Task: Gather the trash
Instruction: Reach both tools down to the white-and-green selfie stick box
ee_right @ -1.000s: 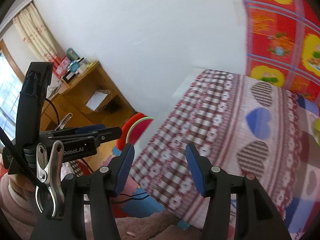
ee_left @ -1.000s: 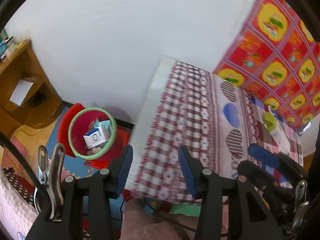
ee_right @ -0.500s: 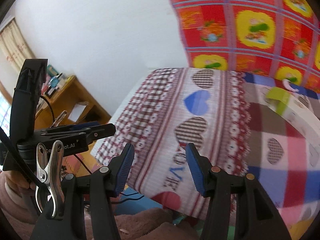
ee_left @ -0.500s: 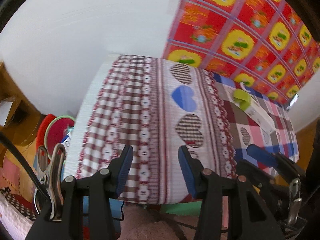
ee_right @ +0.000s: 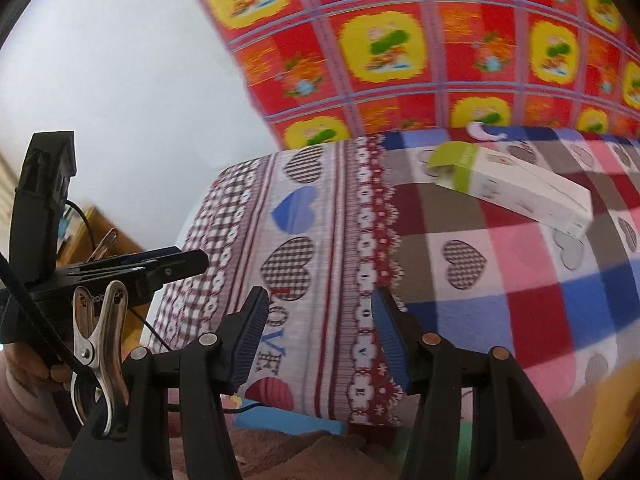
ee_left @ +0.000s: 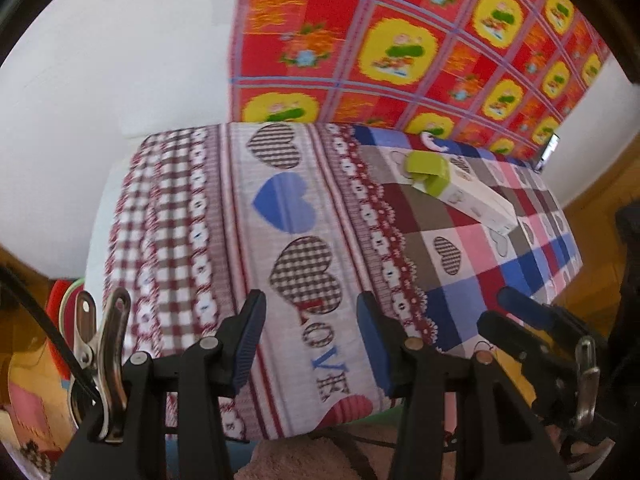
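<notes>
A long white box with a green end lies on the bed, toward its far right side near the red patterned wall hanging; a small pale scrap sits just beyond it at the bed's far edge. Both look like trash yet to be gathered. The bin shows only as a red and green sliver past the bed's left edge, well apart from the box. The left gripper and right gripper hover over the bed's near edge, jaws spread and empty. Judging by this, the box's pickup has not begun; reaching, grasping and carrying it to the bin remain.
</notes>
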### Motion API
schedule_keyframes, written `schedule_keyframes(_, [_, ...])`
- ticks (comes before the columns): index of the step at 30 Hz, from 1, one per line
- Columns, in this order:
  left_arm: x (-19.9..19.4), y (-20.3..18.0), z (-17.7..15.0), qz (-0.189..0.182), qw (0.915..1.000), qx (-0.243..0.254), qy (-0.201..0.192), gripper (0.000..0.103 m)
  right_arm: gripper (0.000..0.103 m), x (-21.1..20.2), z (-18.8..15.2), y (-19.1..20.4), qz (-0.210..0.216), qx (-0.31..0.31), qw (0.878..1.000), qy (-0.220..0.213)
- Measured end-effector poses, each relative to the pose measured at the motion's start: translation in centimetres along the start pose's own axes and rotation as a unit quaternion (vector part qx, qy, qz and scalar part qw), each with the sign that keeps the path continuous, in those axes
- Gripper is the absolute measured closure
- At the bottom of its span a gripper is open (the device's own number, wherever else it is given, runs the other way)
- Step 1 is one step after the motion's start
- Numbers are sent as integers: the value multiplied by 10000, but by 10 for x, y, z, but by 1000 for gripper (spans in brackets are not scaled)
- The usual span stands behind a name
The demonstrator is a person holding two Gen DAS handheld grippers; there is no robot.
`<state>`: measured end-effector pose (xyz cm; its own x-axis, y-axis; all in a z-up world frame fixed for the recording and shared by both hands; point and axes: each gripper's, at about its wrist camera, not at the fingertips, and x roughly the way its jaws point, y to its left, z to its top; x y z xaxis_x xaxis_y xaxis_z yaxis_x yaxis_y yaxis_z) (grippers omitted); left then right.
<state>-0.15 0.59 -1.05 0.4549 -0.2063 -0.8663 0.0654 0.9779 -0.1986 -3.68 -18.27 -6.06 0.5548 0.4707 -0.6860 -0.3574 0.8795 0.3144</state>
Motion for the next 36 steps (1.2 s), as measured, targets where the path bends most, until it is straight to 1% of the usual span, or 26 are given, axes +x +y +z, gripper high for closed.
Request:
schedule_keyframes(4, [9, -13, 11, -75, 9997, 246, 9, 54, 47, -4, -2, -16, -177, 293, 9993, -118])
schedule_keyframes(8, [21, -30, 21, -194, 9988, 426, 118, 54, 47, -8, -5, -37, -316, 611, 9975, -175])
schedule_keyframes(13, [37, -54, 32, -303, 9980, 514, 196, 54, 47, -14, -4, -71, -473, 909, 9945, -223])
schedule_keyframes(20, [63, -88, 52, -333, 9981, 423, 300, 54, 47, -14, 4, -121, -565, 1057, 9927, -113])
schedule_keyframes(28, [94, -121, 87, -332, 9986, 221, 352, 54, 47, -11, 23, -182, -583, 1232, 9907, 34])
schedule_keyframes(36, [134, -153, 123, -203, 9987, 196, 421, 54, 47, 3, 42, -241, -610, 1471, 9871, 152])
